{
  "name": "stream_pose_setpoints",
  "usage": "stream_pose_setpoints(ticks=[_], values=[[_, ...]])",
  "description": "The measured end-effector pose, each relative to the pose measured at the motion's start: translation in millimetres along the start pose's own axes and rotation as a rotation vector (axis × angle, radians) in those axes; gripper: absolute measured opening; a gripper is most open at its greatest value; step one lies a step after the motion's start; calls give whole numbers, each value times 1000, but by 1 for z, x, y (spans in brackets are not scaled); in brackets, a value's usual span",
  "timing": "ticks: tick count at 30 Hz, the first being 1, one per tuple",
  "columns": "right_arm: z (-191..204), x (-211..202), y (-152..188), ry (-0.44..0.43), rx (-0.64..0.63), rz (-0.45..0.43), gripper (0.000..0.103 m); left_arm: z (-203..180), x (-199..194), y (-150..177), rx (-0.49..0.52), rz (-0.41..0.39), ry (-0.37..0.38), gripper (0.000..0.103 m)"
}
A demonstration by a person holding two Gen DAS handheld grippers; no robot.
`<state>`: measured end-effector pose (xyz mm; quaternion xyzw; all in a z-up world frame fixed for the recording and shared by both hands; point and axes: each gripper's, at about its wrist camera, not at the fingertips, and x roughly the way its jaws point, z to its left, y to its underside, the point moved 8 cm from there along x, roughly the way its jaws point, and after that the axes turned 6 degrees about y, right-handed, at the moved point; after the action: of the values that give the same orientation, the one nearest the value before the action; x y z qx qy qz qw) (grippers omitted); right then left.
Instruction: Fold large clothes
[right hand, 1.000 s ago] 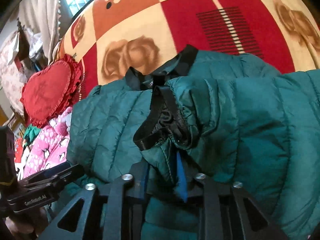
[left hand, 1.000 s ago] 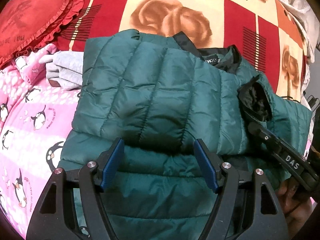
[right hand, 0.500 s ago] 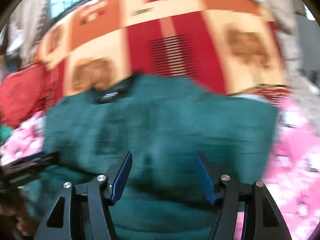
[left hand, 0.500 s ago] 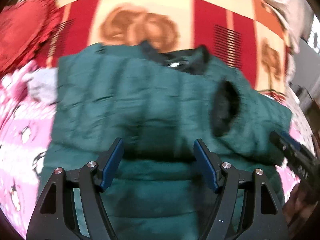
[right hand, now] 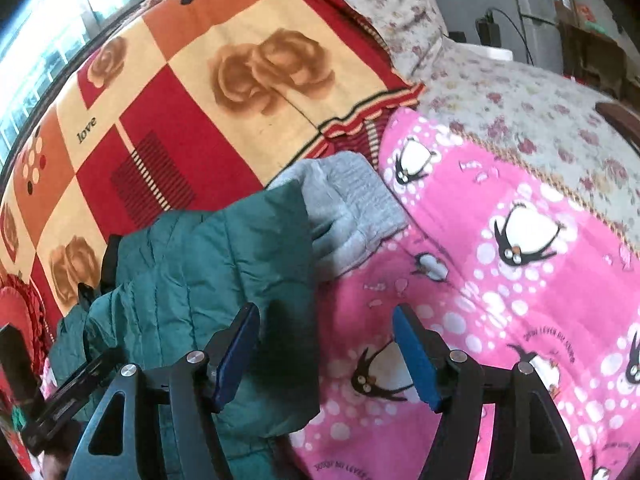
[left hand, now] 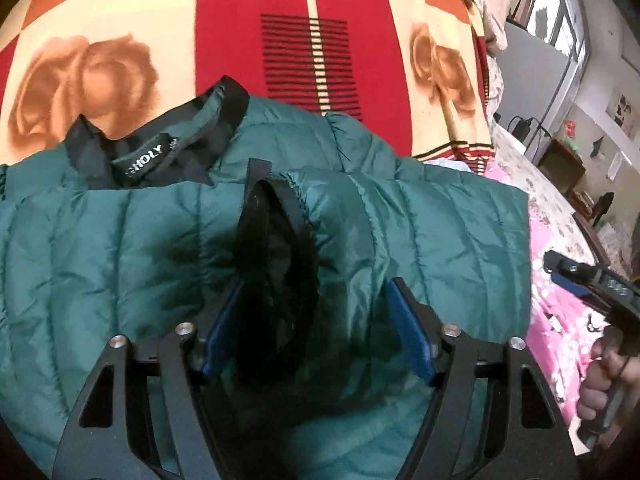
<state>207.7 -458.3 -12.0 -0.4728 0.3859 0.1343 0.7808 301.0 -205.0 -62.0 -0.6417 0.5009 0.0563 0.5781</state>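
Observation:
A green quilted puffer jacket [left hand: 132,248] lies on the bed, both sleeves folded across its front and its black collar [left hand: 160,140] at the far end. My left gripper [left hand: 316,324] is open, its blue pads on either side of the black sleeve cuff [left hand: 276,272]. My right gripper [right hand: 324,356] is open and empty over the jacket's right edge [right hand: 224,272] and the pink blanket. It also shows at the right of the left wrist view [left hand: 588,284].
A red, orange and cream rose-patterned blanket [left hand: 328,32] covers the far bed. A pink penguin blanket [right hand: 500,280] lies to the right. A grey knit garment [right hand: 344,208] sits beside the jacket. A red heart cushion [right hand: 20,304] is at the left.
My right gripper has let go of the sleeve cuff, opened and swung out to the jacket's right edge. My left gripper has moved right until its pads flank the cuff.

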Motion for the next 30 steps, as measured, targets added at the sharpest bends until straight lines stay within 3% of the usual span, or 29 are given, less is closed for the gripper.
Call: stream_pose_setpoints(ticks=[2,4,7,11,19,22,26,28,30], values=[[2,0,-1,2,0,-2,67,-2,8,5,7,38,21,9],[7,4,-1,4,-1,4,67,-3,3,6,25,25,8,5],[10,2,1,8,5,-3,67,-2,-22,0,30,-29,-15,4],[16,-1,1,-2,17,-9,67,25,-79,-8,-58,-104,-29,4],[37,2,9,-23,14,11,67,135,-172,11,-241,-194,-229,4],[47,3,10,-25,-2,9,67,164,-177,24,-275,-182,-292,4],[60,2,10,-20,-35,-8,67,178,-165,39,-340,-121,-252,6],[71,2,9,-43,-56,-15,67,174,-166,40,-318,-103,-254,7],[91,-2,7,-109,-104,-40,67,172,-174,37,-275,-116,-325,12]])
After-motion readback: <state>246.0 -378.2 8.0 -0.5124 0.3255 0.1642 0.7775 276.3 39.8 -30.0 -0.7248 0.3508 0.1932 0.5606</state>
